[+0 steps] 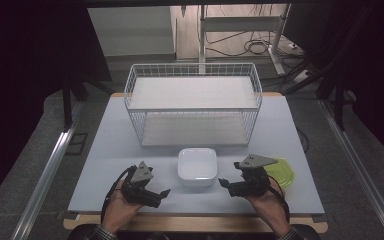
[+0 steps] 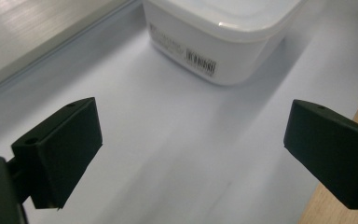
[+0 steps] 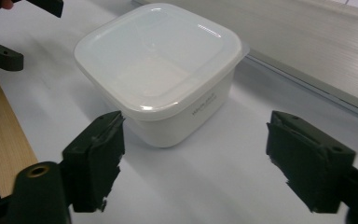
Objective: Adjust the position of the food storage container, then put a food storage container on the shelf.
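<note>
A white square container (image 1: 197, 166) with a translucent lid sits on the pale table (image 1: 110, 150) near the front, between my two grippers. My left gripper (image 1: 161, 196) rests to its left, open and holding nothing. In the left gripper view the container (image 2: 223, 37) lies ahead of the wide-apart jaws of the left gripper (image 2: 193, 149). My right gripper (image 1: 228, 179) is to the container's right, also open. In the right gripper view the container (image 3: 161, 65) stands just beyond the right gripper (image 3: 200, 158), and the left gripper (image 3: 9, 28) shows at the top left.
A white wire basket (image 1: 193, 102) with a shelf stands behind the container across the middle of the table. A green round lid (image 1: 286, 172) lies under and to the right of my right hand. The table's wooden front edge (image 1: 195, 223) runs just below my hands.
</note>
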`<state>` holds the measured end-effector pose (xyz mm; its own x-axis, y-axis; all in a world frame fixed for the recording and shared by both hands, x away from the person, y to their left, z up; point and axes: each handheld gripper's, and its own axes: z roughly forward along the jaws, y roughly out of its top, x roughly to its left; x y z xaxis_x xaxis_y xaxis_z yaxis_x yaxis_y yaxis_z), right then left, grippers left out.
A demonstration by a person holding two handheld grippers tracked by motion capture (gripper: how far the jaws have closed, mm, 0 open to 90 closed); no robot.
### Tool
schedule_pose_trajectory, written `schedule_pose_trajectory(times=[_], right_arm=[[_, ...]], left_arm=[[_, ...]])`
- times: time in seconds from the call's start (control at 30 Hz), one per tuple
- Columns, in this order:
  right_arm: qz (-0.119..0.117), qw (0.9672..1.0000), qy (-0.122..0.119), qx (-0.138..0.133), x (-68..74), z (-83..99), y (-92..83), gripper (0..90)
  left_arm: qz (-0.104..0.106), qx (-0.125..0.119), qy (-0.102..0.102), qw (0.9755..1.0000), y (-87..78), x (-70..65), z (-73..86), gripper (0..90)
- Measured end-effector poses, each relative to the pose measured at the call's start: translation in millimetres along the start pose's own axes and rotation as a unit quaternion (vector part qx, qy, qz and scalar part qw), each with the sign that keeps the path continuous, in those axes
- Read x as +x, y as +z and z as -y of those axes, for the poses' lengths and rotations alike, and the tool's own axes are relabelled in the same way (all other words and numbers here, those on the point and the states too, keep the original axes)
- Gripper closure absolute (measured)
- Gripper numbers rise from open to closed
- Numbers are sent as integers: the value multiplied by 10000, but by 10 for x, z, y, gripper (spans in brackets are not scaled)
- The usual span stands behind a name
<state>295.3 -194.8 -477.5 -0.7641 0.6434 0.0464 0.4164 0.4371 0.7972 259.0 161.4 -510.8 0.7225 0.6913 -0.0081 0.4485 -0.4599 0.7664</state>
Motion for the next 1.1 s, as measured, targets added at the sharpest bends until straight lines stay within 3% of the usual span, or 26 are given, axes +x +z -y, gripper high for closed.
schedule_pose_trajectory(times=[0.13,0.33,0.53,0.73,0.83,0.93,1.1], right_arm=[[-33,10000,-78,-38,10,0,30,143],[-75,9999,-140,-6,21,7,74,116],[-122,9997,-212,6,29,-1,121,106],[-184,9997,-135,24,6,-20,162,104],[-98,9998,-45,174,7,-39,208,83],[-168,9997,13,155,5,-67,240,51],[-249,9988,200,382,-9,-146,293,76]], left_arm=[[17,-176,-21,9998,28,35,31,8],[114,-255,-216,9994,74,81,52,0],[111,-237,-62,9996,118,50,31,0],[196,-197,-120,9995,125,48,-48,9],[213,-64,-185,9996,144,81,-108,15],[253,69,-224,9994,176,140,-173,23],[608,-220,-474,9968,191,230,-305,39]])
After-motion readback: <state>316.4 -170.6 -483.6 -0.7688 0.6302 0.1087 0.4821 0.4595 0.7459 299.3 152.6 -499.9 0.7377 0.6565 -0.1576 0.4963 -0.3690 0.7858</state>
